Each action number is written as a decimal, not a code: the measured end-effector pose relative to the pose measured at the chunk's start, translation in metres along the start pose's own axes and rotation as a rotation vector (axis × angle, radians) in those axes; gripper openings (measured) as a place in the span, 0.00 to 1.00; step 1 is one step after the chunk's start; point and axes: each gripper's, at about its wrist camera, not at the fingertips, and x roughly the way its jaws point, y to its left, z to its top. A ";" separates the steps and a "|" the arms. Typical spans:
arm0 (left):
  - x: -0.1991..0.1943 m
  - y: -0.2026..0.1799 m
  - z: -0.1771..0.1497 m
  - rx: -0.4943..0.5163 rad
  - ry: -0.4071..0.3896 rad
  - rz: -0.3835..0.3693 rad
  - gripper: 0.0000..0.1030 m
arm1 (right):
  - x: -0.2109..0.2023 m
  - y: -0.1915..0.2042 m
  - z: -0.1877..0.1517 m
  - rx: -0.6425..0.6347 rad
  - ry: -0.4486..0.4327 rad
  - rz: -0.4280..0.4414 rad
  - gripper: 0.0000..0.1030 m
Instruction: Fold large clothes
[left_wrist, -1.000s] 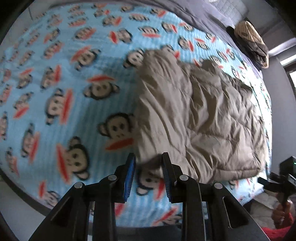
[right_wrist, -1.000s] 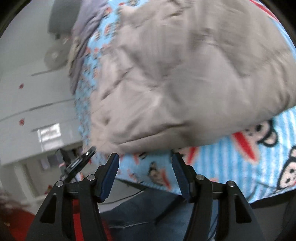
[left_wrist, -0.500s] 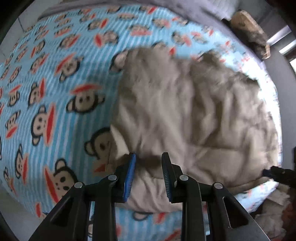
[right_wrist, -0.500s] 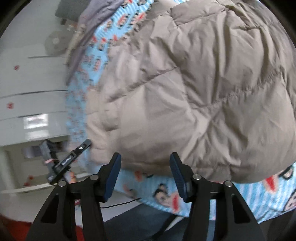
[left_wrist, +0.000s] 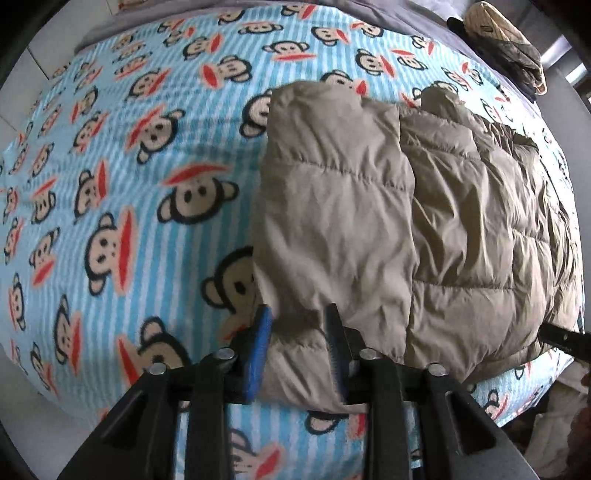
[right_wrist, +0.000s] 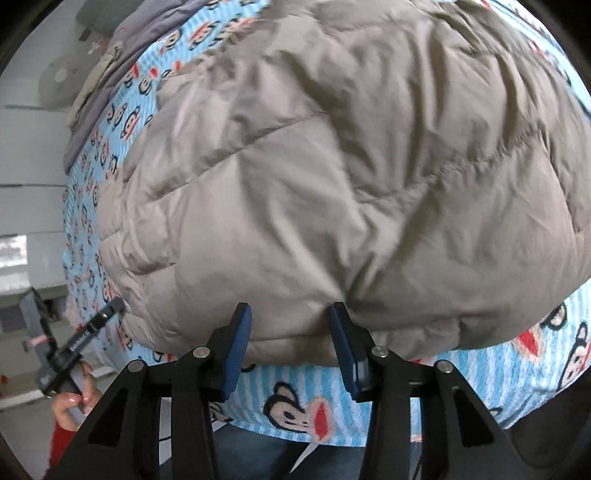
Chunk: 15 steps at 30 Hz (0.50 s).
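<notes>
A beige quilted jacket (left_wrist: 388, 221) lies folded on a blue monkey-print blanket (left_wrist: 129, 184). My left gripper (left_wrist: 299, 326) points down at the jacket's near left corner. Its jaws are opening, the puffy hem sits between them, and the blue pads (left_wrist: 263, 332) do not visibly squeeze it. In the right wrist view the jacket (right_wrist: 332, 166) fills the frame. My right gripper (right_wrist: 290, 323) straddles its near edge with jaws closing and fabric between them, not visibly pinched. The left gripper (right_wrist: 85, 332) also shows there at the left corner, held by a hand (right_wrist: 70, 402).
A grey sheet (left_wrist: 424, 22) covers the far end of the bed, with a patterned bundle (left_wrist: 506, 44) on it at the far right. White cabinets (right_wrist: 26, 147) stand left of the bed. The person's jeans (right_wrist: 258, 454) are against the bed's near edge.
The left gripper came down over the jacket's near left corner and its jaws widened around the hem. The right gripper swung in over the jacket's near edge and its jaws narrowed.
</notes>
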 end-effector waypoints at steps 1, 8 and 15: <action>-0.004 0.000 0.002 -0.004 -0.016 0.005 0.95 | 0.002 0.004 -0.001 -0.006 0.000 -0.010 0.46; -0.013 0.007 0.008 0.011 -0.074 0.000 0.99 | 0.010 0.010 -0.004 0.017 0.003 -0.049 0.46; -0.011 0.006 0.011 0.031 -0.068 0.023 0.99 | 0.008 0.027 -0.004 0.004 -0.011 -0.076 0.56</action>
